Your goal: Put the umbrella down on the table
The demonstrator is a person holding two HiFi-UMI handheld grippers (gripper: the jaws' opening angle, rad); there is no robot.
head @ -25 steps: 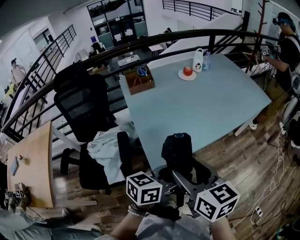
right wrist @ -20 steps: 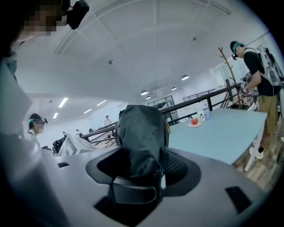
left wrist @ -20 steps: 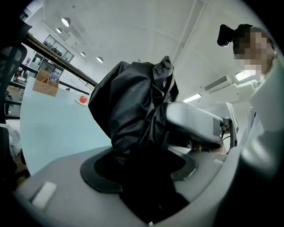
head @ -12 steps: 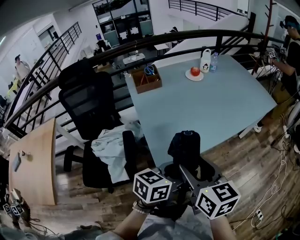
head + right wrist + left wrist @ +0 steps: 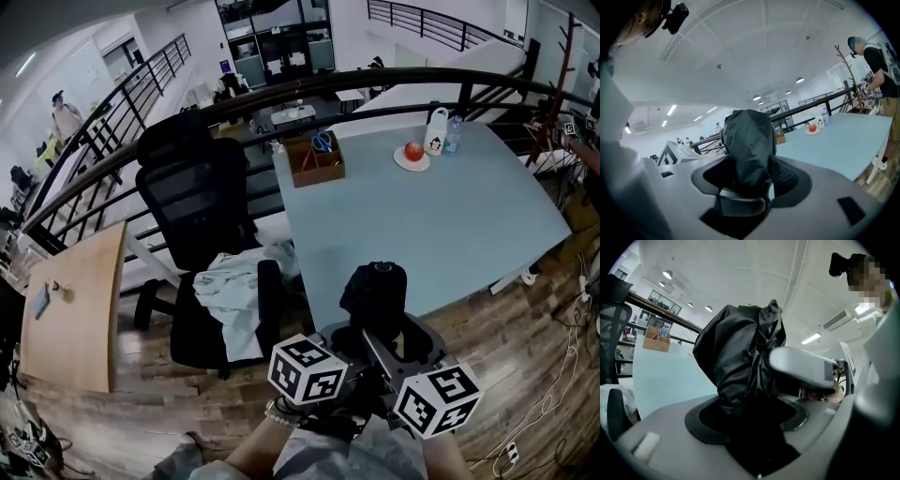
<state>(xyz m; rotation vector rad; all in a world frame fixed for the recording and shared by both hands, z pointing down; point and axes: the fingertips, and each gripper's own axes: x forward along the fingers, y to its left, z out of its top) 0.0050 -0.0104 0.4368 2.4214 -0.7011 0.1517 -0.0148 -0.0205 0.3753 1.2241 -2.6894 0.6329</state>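
Black folded umbrella (image 5: 373,295) | lower centre, by table (image 5: 450,206) edge | L gripper (image 5: 745,411) & R gripper (image 5: 743,180) both clamped on it

Folded black umbrella (image 5: 749,138), clamped between right gripper (image 5: 749,180) jaws, pale blue table (image 5: 834,140) beyond

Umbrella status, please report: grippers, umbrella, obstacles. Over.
Left hand-held gripper and right hand-held gripper both shut on the umbrella. Umbrella folded, upright, at near edge of the table, not laid down. Near part bare; wooden box and plate far off.
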